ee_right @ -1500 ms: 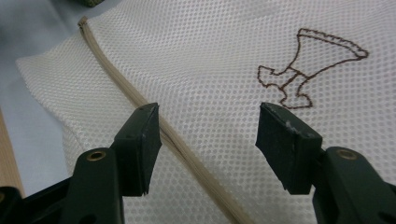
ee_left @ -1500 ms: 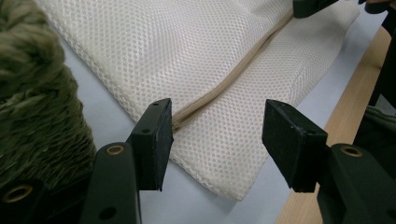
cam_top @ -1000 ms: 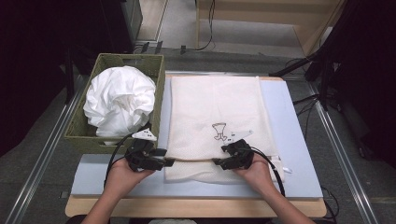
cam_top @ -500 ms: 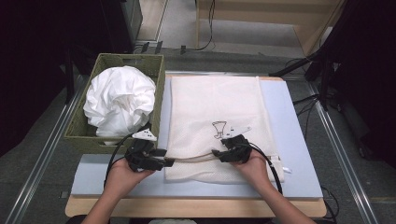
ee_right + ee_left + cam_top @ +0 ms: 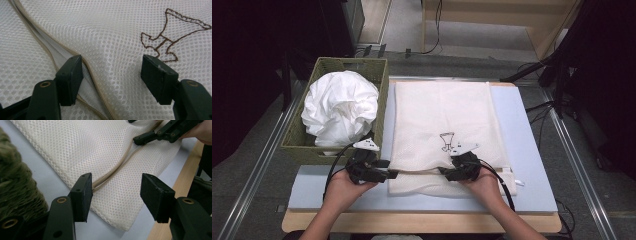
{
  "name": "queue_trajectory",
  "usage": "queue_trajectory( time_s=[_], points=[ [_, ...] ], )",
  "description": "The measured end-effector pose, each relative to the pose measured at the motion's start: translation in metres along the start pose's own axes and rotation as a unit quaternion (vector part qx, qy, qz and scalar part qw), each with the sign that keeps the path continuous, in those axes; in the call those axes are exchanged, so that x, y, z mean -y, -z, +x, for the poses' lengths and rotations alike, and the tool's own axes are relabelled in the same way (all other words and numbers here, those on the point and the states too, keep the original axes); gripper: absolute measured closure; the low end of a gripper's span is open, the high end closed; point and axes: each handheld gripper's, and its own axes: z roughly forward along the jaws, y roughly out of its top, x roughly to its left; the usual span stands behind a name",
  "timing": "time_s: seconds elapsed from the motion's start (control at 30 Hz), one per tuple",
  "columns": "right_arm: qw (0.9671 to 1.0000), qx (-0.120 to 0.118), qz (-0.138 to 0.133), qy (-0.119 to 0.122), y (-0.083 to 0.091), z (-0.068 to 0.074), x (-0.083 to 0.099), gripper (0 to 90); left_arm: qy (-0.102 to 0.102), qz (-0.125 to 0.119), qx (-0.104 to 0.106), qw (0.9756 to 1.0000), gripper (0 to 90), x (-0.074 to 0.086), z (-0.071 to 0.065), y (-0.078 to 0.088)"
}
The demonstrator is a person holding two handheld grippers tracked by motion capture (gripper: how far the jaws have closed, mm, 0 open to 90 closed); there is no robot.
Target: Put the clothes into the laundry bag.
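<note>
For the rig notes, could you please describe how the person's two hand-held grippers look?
Both the left hand-held gripper and the right hand-held gripper are black, each with two flat rectangular jaws, brass-ringed holes, a light grey three-cornered plate on top and a trailing black cable. The forearms are bare.

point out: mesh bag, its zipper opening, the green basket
mesh bag (image 5: 447, 110), high view, on the plain upper panel.
zipper opening (image 5: 60, 53), right gripper view, on the gap between the beige edges.
green basket (image 5: 379, 90), high view, on the right wall.
</note>
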Motion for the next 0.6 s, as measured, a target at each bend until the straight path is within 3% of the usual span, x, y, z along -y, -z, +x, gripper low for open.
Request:
queue_trajectory(
  time_s=[0.3, 0.4, 0.6],
  points=[
    [0.9996, 0.024, -0.009, -0.013, -0.002, -0.005, -0.005, 70.5, 0.005, 0.000, 0.004, 1.0000, 43.7, 0.001, 0.002, 0.001],
    [0.9995, 0.030, 0.002, -0.015, -0.004, -0.004, -0.010, 82.8, 0.007, -0.001, 0.005, 1.0000, 43.7, 0.002, 0.002, 0.001],
    [0.9979, 0.005, 0.015, -0.063, -0.006, -0.018, -0.019, 86.1, 0.010, -0.001, 0.005, 0.9999, 43.7, 0.004, 0.001, 0.002]
  ],
)
